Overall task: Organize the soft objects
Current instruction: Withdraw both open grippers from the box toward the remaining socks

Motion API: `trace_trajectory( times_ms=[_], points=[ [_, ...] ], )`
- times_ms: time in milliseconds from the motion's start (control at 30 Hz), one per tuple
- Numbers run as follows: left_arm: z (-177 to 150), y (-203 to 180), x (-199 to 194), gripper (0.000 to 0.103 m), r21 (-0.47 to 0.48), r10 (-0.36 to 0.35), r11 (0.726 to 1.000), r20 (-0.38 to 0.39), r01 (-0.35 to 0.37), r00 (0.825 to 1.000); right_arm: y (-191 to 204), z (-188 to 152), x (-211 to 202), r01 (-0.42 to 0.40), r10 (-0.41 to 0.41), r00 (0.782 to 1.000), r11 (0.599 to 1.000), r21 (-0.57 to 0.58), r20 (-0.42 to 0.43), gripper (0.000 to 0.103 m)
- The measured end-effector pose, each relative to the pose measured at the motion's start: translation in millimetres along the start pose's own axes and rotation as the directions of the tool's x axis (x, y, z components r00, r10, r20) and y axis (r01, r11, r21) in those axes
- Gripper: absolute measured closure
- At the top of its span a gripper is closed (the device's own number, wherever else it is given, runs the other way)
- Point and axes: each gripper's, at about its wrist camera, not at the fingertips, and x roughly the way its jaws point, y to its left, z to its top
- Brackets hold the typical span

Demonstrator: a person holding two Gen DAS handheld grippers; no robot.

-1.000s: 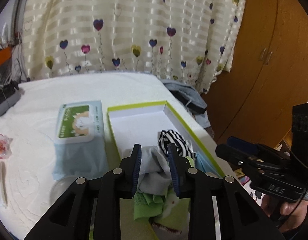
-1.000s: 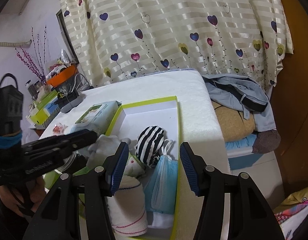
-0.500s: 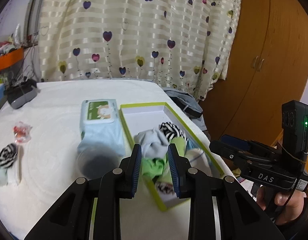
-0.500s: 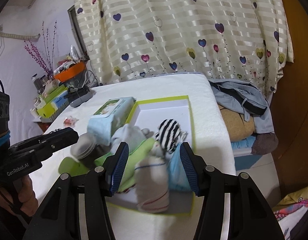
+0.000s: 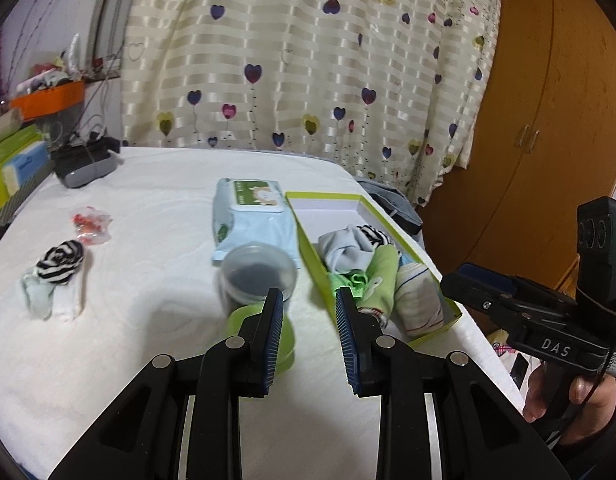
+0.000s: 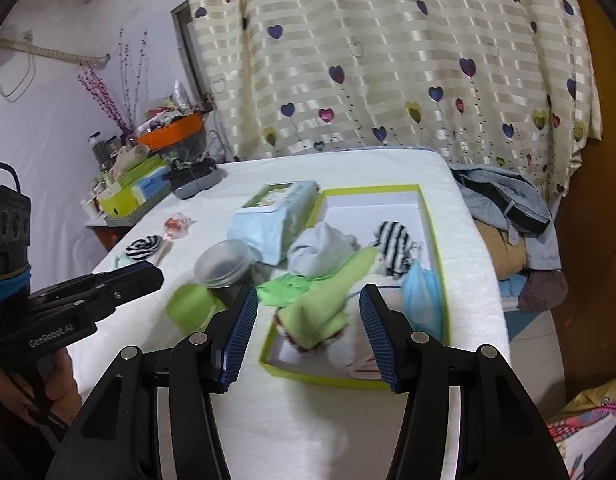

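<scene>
At the far left of the white table (image 5: 148, 184) a rolled striped sock (image 5: 60, 258) lies on a pale mint and white sock (image 5: 38, 298), well apart from everything else and outside any container, so by my reading it is the piece not yet put away. Just beyond it sits a small red-and-clear wrapper (image 5: 90, 226). Toward the middle, a pack of wet wipes (image 5: 254, 216) lies alongside the green-rimmed box (image 5: 453, 312), and a clear lidded jar (image 5: 258, 276) stands on a green cup (image 5: 282, 354) just in front of the pack. The left gripper (image 5: 308, 340) hangs over the table's near part, its jaws partly apart with nothing between them, pointing between jar and box. Inside the box the soft things are gathered at the near end: a grey-blue cloth (image 5: 343, 250), a second striped sock (image 6: 393, 246), green fabric (image 5: 381, 276), a white roll (image 5: 417, 300) and a blue mask (image 6: 421, 294), leaving the far end bare for more. The right gripper (image 6: 308, 336) is farthest right, jaws wide and empty, aimed at the box's near end; probably free to tidy the pile.
</scene>
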Motion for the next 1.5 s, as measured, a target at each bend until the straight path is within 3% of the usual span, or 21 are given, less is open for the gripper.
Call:
trace_trajectory(
  times_ms=[400, 1133, 1200, 1267, 1500],
  points=[
    [-12, 27, -12, 0.077, -0.054, 0.030, 0.998, 0.008, -0.029, 1.000, 33, 0, 2, 0.017, -0.017, 1.000, 0.998, -0.064, -0.004, 0.049],
    [-26, 61, -18, 0.077, -0.112, 0.090, 0.990, -0.005, -0.091, 0.996, 77, -14, 28, -0.085, 0.069, 0.992, 0.984, -0.153, -0.109, 0.048],
    [-27, 65, -19, 0.074, -0.118, 0.094, 0.989, -0.005, -0.094, 0.996, 83, -14, 30, -0.094, 0.078, 0.991, 0.982, -0.162, -0.107, 0.048],
    [-28, 69, -21, 0.063, -0.126, 0.089, 0.988, 0.001, -0.089, 0.996, 86, -14, 32, -0.101, 0.084, 0.991, 0.981, -0.168, -0.105, 0.048],
    [-34, 80, -24, 0.062, -0.146, 0.090, 0.985, -0.001, -0.089, 0.996, 95, -15, 40, -0.118, 0.098, 0.988, 0.977, -0.178, -0.116, 0.048]
  ],
)
